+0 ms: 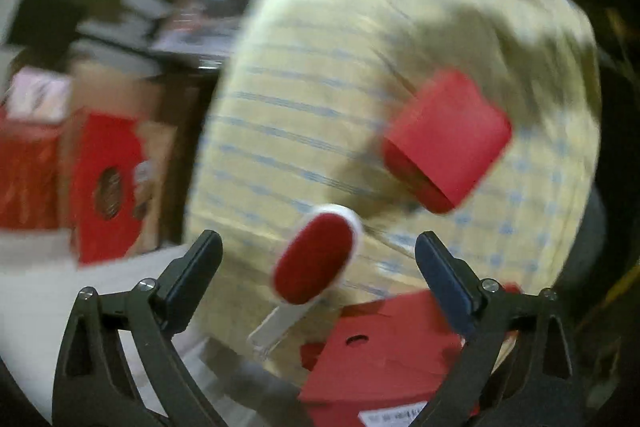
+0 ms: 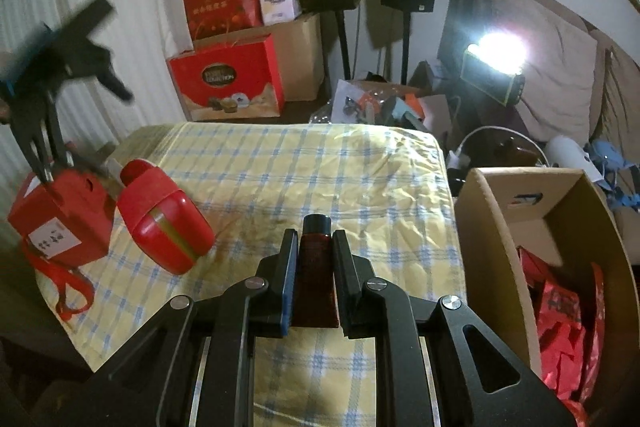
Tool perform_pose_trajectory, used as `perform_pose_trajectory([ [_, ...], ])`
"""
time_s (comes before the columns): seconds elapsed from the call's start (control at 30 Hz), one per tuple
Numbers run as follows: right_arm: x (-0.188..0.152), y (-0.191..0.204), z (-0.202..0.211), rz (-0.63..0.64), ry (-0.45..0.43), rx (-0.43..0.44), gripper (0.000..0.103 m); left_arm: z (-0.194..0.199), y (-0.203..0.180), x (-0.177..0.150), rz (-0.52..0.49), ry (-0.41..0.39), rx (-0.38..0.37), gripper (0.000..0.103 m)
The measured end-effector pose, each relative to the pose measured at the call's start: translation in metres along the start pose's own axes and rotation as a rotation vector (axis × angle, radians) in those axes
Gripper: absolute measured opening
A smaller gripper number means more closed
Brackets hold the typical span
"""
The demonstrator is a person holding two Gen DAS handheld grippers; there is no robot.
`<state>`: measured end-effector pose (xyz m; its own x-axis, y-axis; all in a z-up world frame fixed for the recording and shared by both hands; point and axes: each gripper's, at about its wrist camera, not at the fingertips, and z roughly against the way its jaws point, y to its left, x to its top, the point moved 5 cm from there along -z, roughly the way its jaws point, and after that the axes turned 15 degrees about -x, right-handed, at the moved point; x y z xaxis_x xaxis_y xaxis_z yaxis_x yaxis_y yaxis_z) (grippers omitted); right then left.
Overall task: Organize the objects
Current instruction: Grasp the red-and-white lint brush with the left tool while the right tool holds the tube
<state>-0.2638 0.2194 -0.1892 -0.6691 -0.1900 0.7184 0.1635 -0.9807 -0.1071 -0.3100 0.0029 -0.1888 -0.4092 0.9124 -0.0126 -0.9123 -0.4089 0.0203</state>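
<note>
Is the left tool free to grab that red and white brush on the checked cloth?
Probably yes. The left tool is open and empty, and the red and white brush lies right between its fingers, with nothing covering it.

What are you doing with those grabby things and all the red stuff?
Someone is tidying up with a pair of tongs in each hand. The right tongs are squeezed shut on a small dark red tube, held above the checked cloth. A cardboard box with red wrappers inside stands just to the right. The left tongs are wide open and empty, over a red and white brush, near a red case and a red box.
</note>
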Motion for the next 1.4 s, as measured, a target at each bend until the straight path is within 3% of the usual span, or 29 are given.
perform_pose_trajectory([
  [0.1, -0.005, -0.008, 0.004, -0.016, 0.005, -0.005, 0.016, -0.027, -0.005, -0.004, -0.073, 0.071, -0.055, 0.097],
  [0.2, -0.01, -0.014, 0.007, -0.024, 0.018, -0.015, 0.016, -0.045, 0.011, -0.013, -0.047, 0.105, -0.125, 0.09],
  [0.33, -0.014, -0.016, 0.009, -0.036, 0.023, -0.015, 0.016, -0.059, 0.029, -0.021, -0.06, 0.116, -0.123, 0.089],
  [0.5, -0.016, -0.008, -0.002, -0.028, 0.049, -0.014, 0.016, -0.072, 0.022, -0.021, -0.154, 0.125, -0.159, 0.074],
  [0.57, -0.016, -0.005, -0.005, -0.024, 0.054, -0.006, 0.016, -0.077, 0.019, -0.023, -0.173, 0.167, -0.201, 0.074],
  [0.63, -0.016, -0.002, -0.007, -0.022, 0.059, -0.008, 0.016, -0.086, 0.018, -0.025, -0.231, 0.21, -0.181, 0.072],
  [0.7, -0.017, 0.001, -0.007, -0.021, 0.06, -0.005, 0.016, -0.095, 0.023, -0.025, -0.235, 0.238, -0.166, 0.062],
  [0.73, -0.017, 0.002, -0.006, -0.02, 0.059, -0.004, 0.016, -0.1, 0.026, -0.024, -0.227, 0.246, -0.172, 0.061],
  [0.83, -0.018, 0.004, -0.004, -0.012, 0.053, -0.001, 0.016, -0.101, 0.029, -0.023, -0.203, 0.215, -0.206, 0.06],
  [1.0, -0.018, -0.003, -0.004, -0.027, 0.053, -0.002, 0.016, -0.093, 0.035, -0.024, -0.16, 0.138, -0.194, 0.058],
  [1.1, -0.017, -0.005, -0.001, -0.037, 0.046, -0.002, 0.016, -0.081, 0.035, -0.026, -0.118, 0.078, -0.24, 0.058],
  [1.4, -0.007, -0.003, 0.019, -0.045, -0.001, 0.008, 0.016, -0.02, 0.043, -0.024, -0.087, -0.053, -0.168, 0.057],
])
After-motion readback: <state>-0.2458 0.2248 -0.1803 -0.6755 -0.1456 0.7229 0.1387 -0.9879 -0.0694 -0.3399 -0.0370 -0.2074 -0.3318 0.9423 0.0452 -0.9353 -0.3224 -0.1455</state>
